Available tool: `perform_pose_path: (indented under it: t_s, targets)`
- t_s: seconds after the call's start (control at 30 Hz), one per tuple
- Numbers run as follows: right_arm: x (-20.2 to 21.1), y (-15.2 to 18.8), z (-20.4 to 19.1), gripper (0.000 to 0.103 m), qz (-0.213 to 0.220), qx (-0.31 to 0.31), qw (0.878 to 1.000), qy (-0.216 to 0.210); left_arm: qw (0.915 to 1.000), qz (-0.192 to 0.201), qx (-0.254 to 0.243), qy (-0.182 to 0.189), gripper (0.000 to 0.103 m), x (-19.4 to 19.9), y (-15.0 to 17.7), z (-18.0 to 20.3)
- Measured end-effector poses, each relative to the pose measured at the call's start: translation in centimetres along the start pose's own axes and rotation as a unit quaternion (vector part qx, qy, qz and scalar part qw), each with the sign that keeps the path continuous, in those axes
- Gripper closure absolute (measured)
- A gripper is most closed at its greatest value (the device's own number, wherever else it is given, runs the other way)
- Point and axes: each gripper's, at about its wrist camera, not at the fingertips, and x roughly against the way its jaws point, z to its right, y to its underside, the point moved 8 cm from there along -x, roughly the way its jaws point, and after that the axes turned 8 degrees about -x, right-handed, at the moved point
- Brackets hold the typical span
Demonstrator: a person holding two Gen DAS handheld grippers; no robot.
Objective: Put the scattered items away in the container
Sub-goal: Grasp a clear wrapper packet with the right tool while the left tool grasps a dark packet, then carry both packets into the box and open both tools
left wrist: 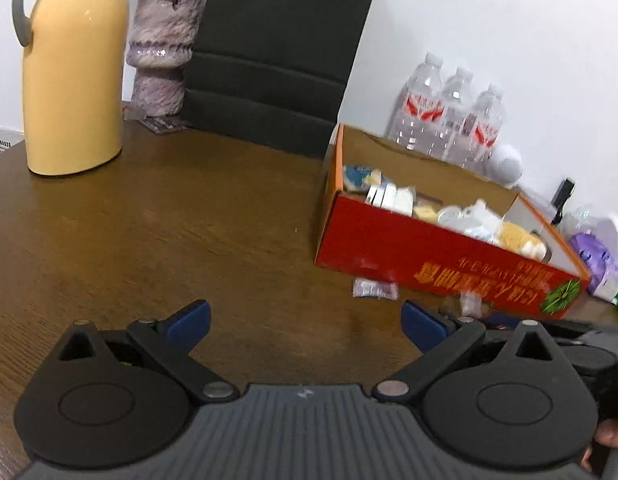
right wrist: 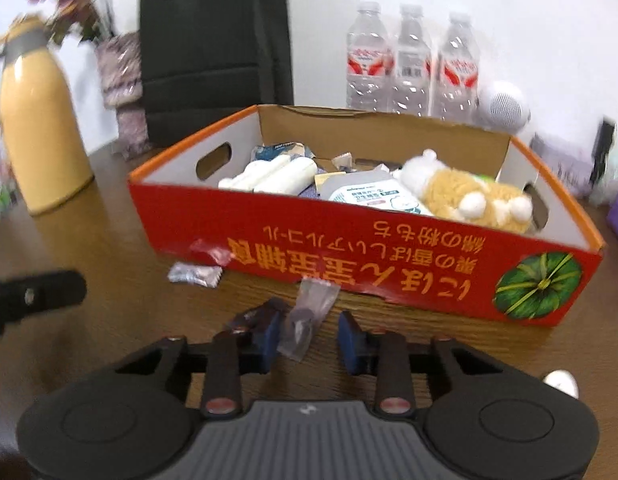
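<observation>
The red and orange cardboard box [right wrist: 389,268] stands on the brown table and holds a plush toy [right wrist: 469,196], white tubes [right wrist: 269,176] and a wipes pack [right wrist: 373,196]. A small clear bag [right wrist: 309,312] lies in front of the box, between the blue pads of my right gripper [right wrist: 309,340]; the pads stand a little apart around it and the right one is clear of it. A silver wrapped candy [right wrist: 195,274] lies to the left. My left gripper [left wrist: 305,322] hangs wide open over bare table, left of the box [left wrist: 429,256] and candy [left wrist: 375,290].
A yellow jug [left wrist: 73,80] and a purple vase [left wrist: 161,60] stand at the back left, with a dark chair back [left wrist: 277,52] behind the table. Water bottles [right wrist: 413,60] and a white round speaker [right wrist: 505,106] stand behind the box. Purple packs [left wrist: 597,256] lie at the right.
</observation>
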Motion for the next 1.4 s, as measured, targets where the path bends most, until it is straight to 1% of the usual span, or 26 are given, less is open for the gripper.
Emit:
perform_pose_path:
  t_s: [0.07,0.17,0.2,0.23,0.33,0.4,0.47,0.53,0.57,0.6,0.63,0.7,0.8,0.83,0.87,0.93,0.97,1.0,1.03,1.1,1.13,1.2,1.27,1.33,1.37,1.4]
  targets:
    - [0.4,0.3,0.3,0.082,0.005,0.015,1.000,0.006,0.9999,-0.003,-0.009,-0.004,0.000,-0.2,0.2,0.2]
    - [0.7,0.6,0.7,0.088,0.003,0.020,1.000,0.000,0.9997,-0.002,-0.022,0.005,0.000,-0.3,0.5,0.8]
    - [0.9,0.7,0.9,0.094,0.003,0.026,1.000,0.004,0.9996,-0.002,-0.026,0.012,0.000,-0.3,0.7,1.0]
    - [1.1,0.9,1.0,0.095,0.003,0.031,0.999,0.008,0.9992,0.002,-0.032,0.024,0.000,-0.3,0.7,1.4]
    - [2.3,1.7,1.6,0.095,-0.002,0.041,0.999,0.012,0.9953,0.011,-0.058,0.077,0.000,-0.3,0.9,3.2]
    - [3.6,2.6,2.1,0.095,-0.006,0.048,0.999,0.012,0.9925,0.008,-0.075,0.097,0.001,-0.8,0.7,4.5]
    - [4.9,3.6,2.7,0.095,-0.005,0.049,0.999,0.005,0.9891,0.007,-0.096,0.112,0.005,-1.7,0.0,6.1]
    - [5.9,4.1,3.1,0.094,-0.007,0.048,0.999,-0.008,0.9852,-0.002,-0.119,0.124,0.017,-2.8,-0.5,7.5]
    - [6.1,3.8,3.3,0.089,-0.004,0.040,0.999,-0.013,0.9834,-0.006,-0.130,0.127,0.020,-3.4,-0.8,8.0]
    - [6.1,3.2,3.5,0.079,0.004,0.026,0.999,-0.020,0.9823,-0.009,-0.139,0.126,0.026,-3.8,-1.1,8.3]
    - [5.9,2.5,3.5,0.076,0.011,0.016,0.999,-0.028,0.9824,-0.010,-0.144,0.118,0.031,-4.1,-1.3,8.3]
    - [4.8,0.9,3.4,0.074,0.016,-0.008,0.999,-0.046,0.9849,0.000,-0.135,0.108,0.030,-4.1,-1.6,7.7]
    - [1.9,-0.8,2.9,0.073,0.003,-0.039,0.997,-0.062,0.9851,0.012,-0.112,0.130,0.022,-3.3,-1.8,6.3]
    - [0.8,-1.0,2.7,0.073,-0.002,-0.043,0.997,-0.061,0.9842,0.012,-0.111,0.137,0.022,-3.2,-1.7,6.1]
    - [-0.1,-1.0,2.5,0.074,-0.005,-0.041,0.998,-0.054,0.9841,0.012,-0.112,0.138,0.022,-3.2,-1.5,5.9]
    - [-0.5,-0.5,2.0,0.077,0.013,-0.010,0.999,-0.032,0.9834,0.007,-0.121,0.135,0.024,-3.5,-1.0,6.1]
    - [-0.2,-0.2,1.7,0.087,0.015,0.011,0.999,-0.030,0.9823,0.004,-0.129,0.136,0.024,-3.6,-0.9,6.5]
    - [0.2,0.1,1.7,0.088,0.013,0.021,0.999,-0.034,0.9802,0.002,-0.141,0.139,0.025,-3.7,-0.7,7.1]
    - [0.6,0.4,2.0,0.088,0.010,0.018,0.999,-0.034,0.9779,-0.001,-0.152,0.144,0.030,-3.8,-0.7,7.7]
    - [1.7,1.1,3.3,0.089,0.013,0.013,1.000,-0.014,0.9735,-0.006,-0.171,0.151,0.038,-4.0,-0.7,8.9]
    - [2.4,1.4,4.0,0.090,0.015,0.010,1.000,-0.006,0.9717,-0.010,-0.179,0.154,0.041,-4.3,-0.8,9.5]
    - [3.6,2.2,5.2,0.090,0.018,-0.004,1.000,-0.005,0.9679,-0.017,-0.195,0.158,0.047,-5.0,-1.0,10.8]
    - [4.6,3.0,5.9,0.090,0.022,-0.018,1.000,-0.013,0.9649,-0.030,-0.212,0.152,0.058,-5.9,-1.1,11.8]
    - [5.2,3.6,6.0,0.089,0.025,-0.031,0.999,-0.028,0.9628,-0.030,-0.231,0.137,0.077,-6.1,-1.0,12.4]
    - [5.5,3.7,5.9,0.089,0.025,-0.032,0.999,-0.036,0.9620,-0.032,-0.235,0.135,0.081,-6.0,-1.0,12.5]
    - [5.5,3.8,5.6,0.089,0.024,-0.028,0.998,-0.043,0.9624,-0.036,-0.233,0.135,0.091,-5.9,-0.9,12.6]
